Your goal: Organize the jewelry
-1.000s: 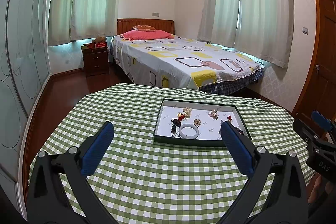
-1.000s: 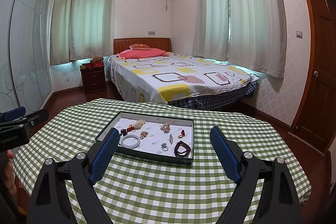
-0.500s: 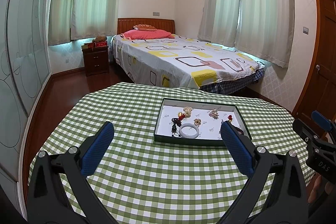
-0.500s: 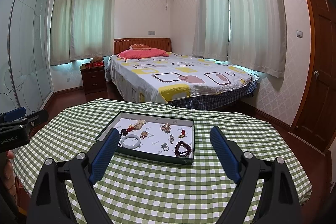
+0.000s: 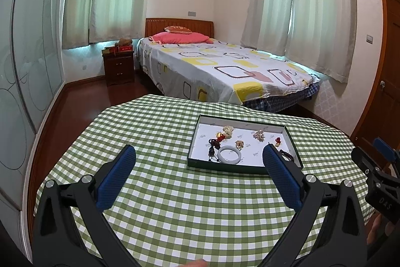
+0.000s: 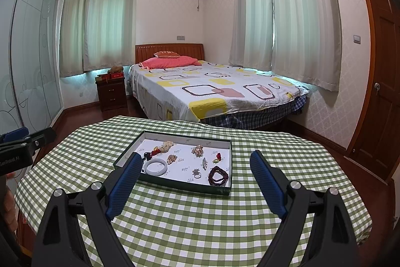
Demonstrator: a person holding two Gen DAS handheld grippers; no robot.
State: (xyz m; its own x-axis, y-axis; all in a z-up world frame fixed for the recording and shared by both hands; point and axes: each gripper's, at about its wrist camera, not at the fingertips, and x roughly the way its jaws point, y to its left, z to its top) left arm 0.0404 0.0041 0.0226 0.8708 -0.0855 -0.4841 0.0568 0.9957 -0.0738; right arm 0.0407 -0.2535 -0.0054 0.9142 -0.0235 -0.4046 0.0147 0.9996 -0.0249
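Here, you held both tools above the checked tablecloth [image 6: 200, 229], short of the tray [image 6: 172, 183]. Your left gripper [image 5: 198, 158] had its jaws spread wide and carried nothing; your right gripper [image 6: 193, 165] was likewise spread and bare. Neither touched the tray or anything in it.

All the jewelry lay inside the tray, loose on its white floor: a pale bangle [image 6: 156, 167] at the near left, dark beads and a red piece [image 6: 151, 154] just behind it, a pearly cluster [image 6: 167, 145] toward the back, a dark beaded bracelet [image 6: 218, 175] in the near right corner, with a ring [image 6: 197, 174] beside it, and small brooch-like pieces [image 6: 197, 150] between.

That scatter fitted two readings: pieces gathered into the tray and the job nearly closed, or pieces waiting there to be sorted. I could not tell which from how they lay.

If sorting remained, any pick would have called for a low, narrow pinch, since the pieces were small, lay close together and sat below the tray's rim.
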